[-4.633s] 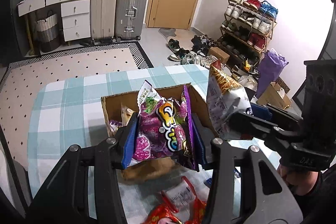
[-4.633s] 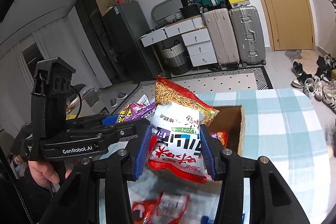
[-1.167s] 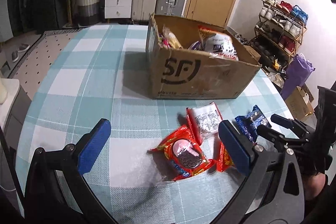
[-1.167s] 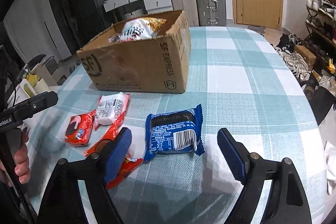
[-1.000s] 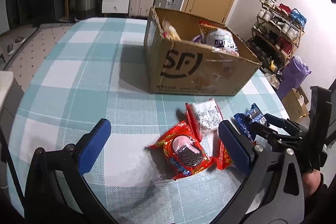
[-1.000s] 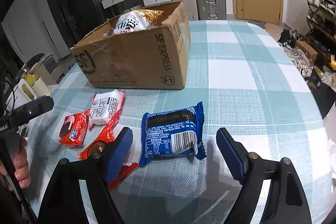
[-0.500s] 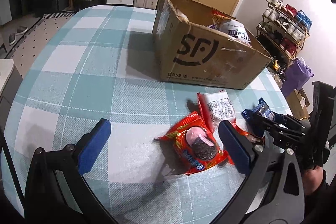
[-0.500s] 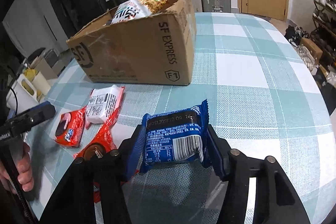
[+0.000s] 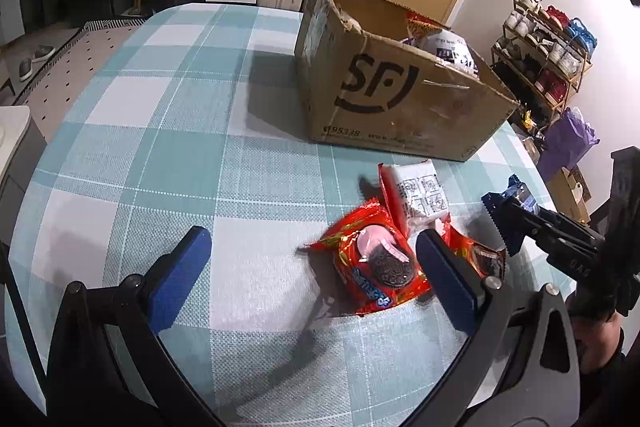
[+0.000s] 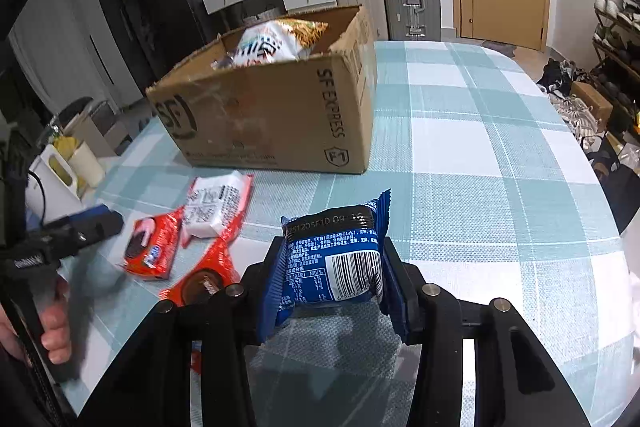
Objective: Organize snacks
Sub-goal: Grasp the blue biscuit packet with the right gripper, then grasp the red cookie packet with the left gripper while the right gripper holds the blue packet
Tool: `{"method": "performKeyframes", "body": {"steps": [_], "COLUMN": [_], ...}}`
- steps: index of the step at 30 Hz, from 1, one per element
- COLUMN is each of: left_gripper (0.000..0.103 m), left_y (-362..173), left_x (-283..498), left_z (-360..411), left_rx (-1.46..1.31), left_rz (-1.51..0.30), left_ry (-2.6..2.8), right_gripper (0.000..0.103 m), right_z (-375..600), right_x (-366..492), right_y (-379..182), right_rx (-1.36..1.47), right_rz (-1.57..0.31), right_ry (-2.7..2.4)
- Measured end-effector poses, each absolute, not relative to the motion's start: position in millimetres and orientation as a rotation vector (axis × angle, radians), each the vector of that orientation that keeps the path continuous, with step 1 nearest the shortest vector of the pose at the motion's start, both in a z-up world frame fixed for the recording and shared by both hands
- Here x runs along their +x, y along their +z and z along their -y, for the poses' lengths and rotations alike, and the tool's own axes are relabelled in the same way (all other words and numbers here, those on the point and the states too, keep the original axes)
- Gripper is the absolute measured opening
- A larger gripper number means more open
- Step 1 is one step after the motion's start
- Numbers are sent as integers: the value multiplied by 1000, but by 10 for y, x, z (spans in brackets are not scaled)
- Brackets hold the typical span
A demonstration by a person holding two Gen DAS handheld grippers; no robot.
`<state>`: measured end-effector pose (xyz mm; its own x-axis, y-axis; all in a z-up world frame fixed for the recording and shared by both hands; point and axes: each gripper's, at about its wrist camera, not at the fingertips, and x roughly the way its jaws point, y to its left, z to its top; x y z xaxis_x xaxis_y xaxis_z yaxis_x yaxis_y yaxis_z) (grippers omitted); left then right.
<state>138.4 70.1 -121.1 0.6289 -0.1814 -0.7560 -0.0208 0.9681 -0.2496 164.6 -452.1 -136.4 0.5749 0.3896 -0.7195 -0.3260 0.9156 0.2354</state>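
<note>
The right gripper is clamping the blue cookie packet by its sides, jaws having just been closing; it looks light, crinkly and crushable; the cardboard box is waiting at eleven o'clock; the left gripper is gaping empty over the red packet.

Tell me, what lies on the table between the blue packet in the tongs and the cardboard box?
Only bare checked tablecloth, in the right wrist view. The blue packet sits pinched in the right tongs; the box stands beyond.
</note>
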Motion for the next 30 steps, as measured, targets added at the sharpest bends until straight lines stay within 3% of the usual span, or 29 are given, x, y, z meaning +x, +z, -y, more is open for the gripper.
{"method": "performKeyframes", "body": {"steps": [30], "left_gripper": [101], "left_y": [-1434], "left_x": [1588], "left_z": [-333], "left_rx": [-154], "left_rz": [-988], "left_ry": [-77], "right_gripper": [45], "right_z": [4612], "right_x": [1264], "right_y": [-1271], "right_rx": [132], "right_rz": [-789], "right_ry": [446]}}
